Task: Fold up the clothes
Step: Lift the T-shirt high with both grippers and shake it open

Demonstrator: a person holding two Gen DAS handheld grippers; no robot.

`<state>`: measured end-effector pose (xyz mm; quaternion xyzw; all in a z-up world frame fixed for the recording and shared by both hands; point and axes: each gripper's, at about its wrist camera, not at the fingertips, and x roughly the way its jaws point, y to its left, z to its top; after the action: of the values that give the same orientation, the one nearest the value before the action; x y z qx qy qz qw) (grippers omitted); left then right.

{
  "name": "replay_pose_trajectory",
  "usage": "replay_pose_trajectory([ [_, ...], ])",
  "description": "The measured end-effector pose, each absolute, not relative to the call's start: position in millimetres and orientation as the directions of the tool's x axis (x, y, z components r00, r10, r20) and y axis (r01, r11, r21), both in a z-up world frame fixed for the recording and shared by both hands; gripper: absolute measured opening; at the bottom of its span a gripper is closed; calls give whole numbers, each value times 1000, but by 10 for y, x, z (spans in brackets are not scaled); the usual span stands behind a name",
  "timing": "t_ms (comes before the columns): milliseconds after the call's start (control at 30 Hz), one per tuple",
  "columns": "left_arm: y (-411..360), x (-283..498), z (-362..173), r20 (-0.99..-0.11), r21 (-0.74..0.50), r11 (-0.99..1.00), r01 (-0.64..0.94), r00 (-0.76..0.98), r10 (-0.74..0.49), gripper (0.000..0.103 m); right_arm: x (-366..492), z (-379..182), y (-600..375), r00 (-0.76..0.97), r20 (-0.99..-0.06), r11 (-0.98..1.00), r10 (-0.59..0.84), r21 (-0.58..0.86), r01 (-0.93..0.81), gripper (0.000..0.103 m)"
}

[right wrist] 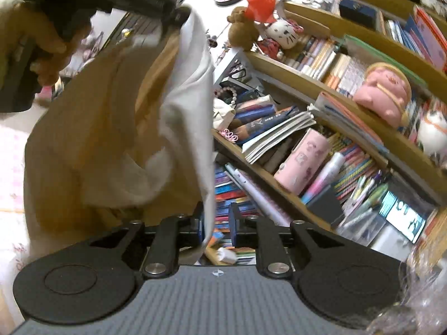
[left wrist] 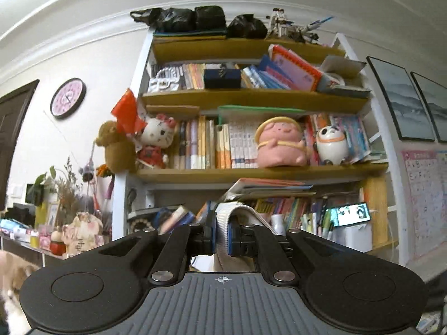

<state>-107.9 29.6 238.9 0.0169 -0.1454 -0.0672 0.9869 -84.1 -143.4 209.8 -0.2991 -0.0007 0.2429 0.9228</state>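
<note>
Left claw [left wrist: 220, 237]: my blue-padded fingers are pressed together on the ribbed cream hem of the soft tan-and-cream knit garment [left wrist: 237, 217], held up in the air in front of the shelves.

Right claw [right wrist: 216, 224]: fingers spread, with a gap between the pads. A cream edge of the same garment [right wrist: 111, 139] hangs down through that gap, lying against the left pad; I am not pinching it.

Garment, handling: light, limp, drapes in loose folds from my raised left claw [right wrist: 167, 14], which shows at upper left in the right view. I judge it will sag and swing, not slip, and it is not fragile. Best holds look like the ribbed hem and the cream edge seam, well apart, so that the cloth spreads flat between both claws.

Surroundings: a white-framed wooden bookshelf [left wrist: 251, 173] crammed with books, a pink round plush figure [left wrist: 279, 145], a white cat doll in red dress [left wrist: 156, 139], a brown teddy bear [left wrist: 114, 148], a pink-faced wall clock [left wrist: 68, 98].

Obstruction: the shelves stand near behind the hanging cloth; a wide swing could brush them. Where the cloth is to be laid down is out of view.
</note>
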Motion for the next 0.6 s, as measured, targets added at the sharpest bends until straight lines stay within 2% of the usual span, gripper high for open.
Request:
replay_pose_trajectory([
  [33, 287, -1110, 2380, 279, 51, 992, 118, 952, -127, 6, -881, 2120, -1445, 879, -133, 710, 458, -541, -451, 2],
  [167, 353, -1241, 2338, 258, 29, 998, 58, 964, -64, 6, -1043, 2209, -1490, 866, -86, 735, 492, -492, -467, 2],
  [400, 617, -1824, 2583, 413, -30, 998, -55, 908, 63, 6, -1343, 2394, -1572, 837, 11, 767, 547, -406, -496, 2],
  [467, 683, -1987, 2672, 461, -50, 996, -77, 882, 91, 6, -1555, 2665, -1631, 794, 125, 761, 595, -407, -506, 2],
  [600, 627, -2281, 3025, 642, -33, 999, -26, 766, 42, 6, -2028, 3186, -1873, 659, 370, 752, 655, -404, -521, 2],
])
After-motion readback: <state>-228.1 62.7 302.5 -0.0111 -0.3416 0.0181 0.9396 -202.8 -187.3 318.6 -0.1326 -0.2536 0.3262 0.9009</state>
